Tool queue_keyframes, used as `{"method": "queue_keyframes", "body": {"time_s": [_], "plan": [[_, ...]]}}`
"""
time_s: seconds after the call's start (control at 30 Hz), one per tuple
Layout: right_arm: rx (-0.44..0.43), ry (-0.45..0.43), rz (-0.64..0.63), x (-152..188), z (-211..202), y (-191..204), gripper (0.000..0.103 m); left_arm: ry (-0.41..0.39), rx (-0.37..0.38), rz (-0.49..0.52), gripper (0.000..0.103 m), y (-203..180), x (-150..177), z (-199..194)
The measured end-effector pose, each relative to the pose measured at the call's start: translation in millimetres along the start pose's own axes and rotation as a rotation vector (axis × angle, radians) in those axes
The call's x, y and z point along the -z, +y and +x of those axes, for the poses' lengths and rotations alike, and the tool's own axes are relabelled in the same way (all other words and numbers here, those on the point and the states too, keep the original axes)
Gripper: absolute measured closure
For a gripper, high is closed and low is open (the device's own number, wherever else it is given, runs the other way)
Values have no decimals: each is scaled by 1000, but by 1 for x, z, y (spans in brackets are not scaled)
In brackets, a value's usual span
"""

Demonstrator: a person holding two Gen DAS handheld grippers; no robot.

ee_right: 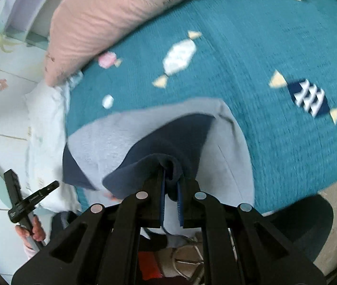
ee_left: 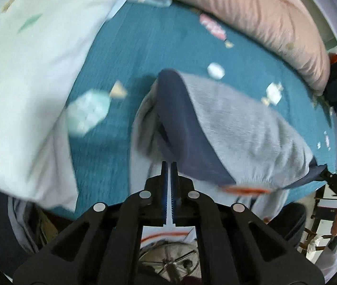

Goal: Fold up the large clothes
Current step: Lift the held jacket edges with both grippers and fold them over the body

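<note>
Carrying the grey and navy garment (ee_left: 244,128) between two clamps is the step in hand, and I judge it goes best if both hands are travelling level and together, so the cloth is hanging taut and its edges are meeting square when it comes down on the teal bedspread (ee_left: 144,47). The left gripper (ee_left: 170,166) is pinched fully closed on a thin edge of the fabric; the right gripper (ee_right: 170,180) is clamping a thicker navy bunch, its jaws parted only by the cloth. The garment is hanging over the near side of the bedspread, draping down toward the person's side, with part of it lying on the teal surface. Keeping the two corners equally high should stop a skewed crease. Counting: one garment, two grippers, one bedspread with several candy motifs, the blur making an exact tally unsafe. One pink quilt (ee_right: 111,11) is bunched along the far side of the bedspread, and one pale pillow (ee_left: 26,83) is lying at its left end in the left wrist view.
</note>
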State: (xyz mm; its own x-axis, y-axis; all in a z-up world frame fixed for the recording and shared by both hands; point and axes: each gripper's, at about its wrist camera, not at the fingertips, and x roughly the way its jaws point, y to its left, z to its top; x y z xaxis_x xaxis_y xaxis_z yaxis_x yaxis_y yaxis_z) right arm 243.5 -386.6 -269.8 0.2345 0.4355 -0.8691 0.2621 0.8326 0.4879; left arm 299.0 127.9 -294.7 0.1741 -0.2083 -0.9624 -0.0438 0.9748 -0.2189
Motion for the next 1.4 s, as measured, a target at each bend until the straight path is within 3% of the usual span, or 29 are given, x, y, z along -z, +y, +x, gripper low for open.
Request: {"method": "queue_keyframes", "body": {"time_s": [0.13,0.3,0.47,0.5,0.53,0.57,0.6,0.63,0.67,0.9,1.0,1.07,1.1,1.2,1.23,1.27,1.3,1.4], "plan": [[20,49,14,22,20,-17,95,38,-10,-6,101,12,27,20],[89,87,10,38,48,-24,95,64,21,15,100,2,41,41],[126,98,-4,50,63,-25,93,67,64,21,73,-12,48,57],[118,101,3,51,62,-26,91,60,74,20,59,-14,48,58],[112,97,4,53,59,-26,86,56,82,16,44,-15,49,59],[116,94,5,54,56,-25,80,47,92,9,40,-16,48,60],[122,91,9,57,52,-24,64,40,100,-1,39,-17,48,62],[124,78,17,59,47,-24,53,35,116,-22,39,-16,46,65],[122,65,22,60,44,-24,51,39,131,-45,39,-15,43,68],[11,93,141,56,48,-36,48,49,220,-226,39,-1,22,92],[12,102,148,53,56,-34,48,74,253,-308,39,7,12,102],[-37,131,174,50,63,-31,48,81,234,-306,57,8,8,103],[-74,139,198,50,65,-31,48,76,218,-287,91,7,6,102],[-75,122,211,48,68,-29,43,59,215,-250,96,5,6,97],[-58,130,206,48,73,-29,45,51,202,-229,97,3,6,95],[-61,138,210,48,77,-29,54,49,196,-218,97,3,8,92],[-89,154,221,49,84,-29,87,42,198,-206,98,1,10,87],[-25,132,191,51,85,-23,92,11,198,-146,98,-6,15,70]]}}
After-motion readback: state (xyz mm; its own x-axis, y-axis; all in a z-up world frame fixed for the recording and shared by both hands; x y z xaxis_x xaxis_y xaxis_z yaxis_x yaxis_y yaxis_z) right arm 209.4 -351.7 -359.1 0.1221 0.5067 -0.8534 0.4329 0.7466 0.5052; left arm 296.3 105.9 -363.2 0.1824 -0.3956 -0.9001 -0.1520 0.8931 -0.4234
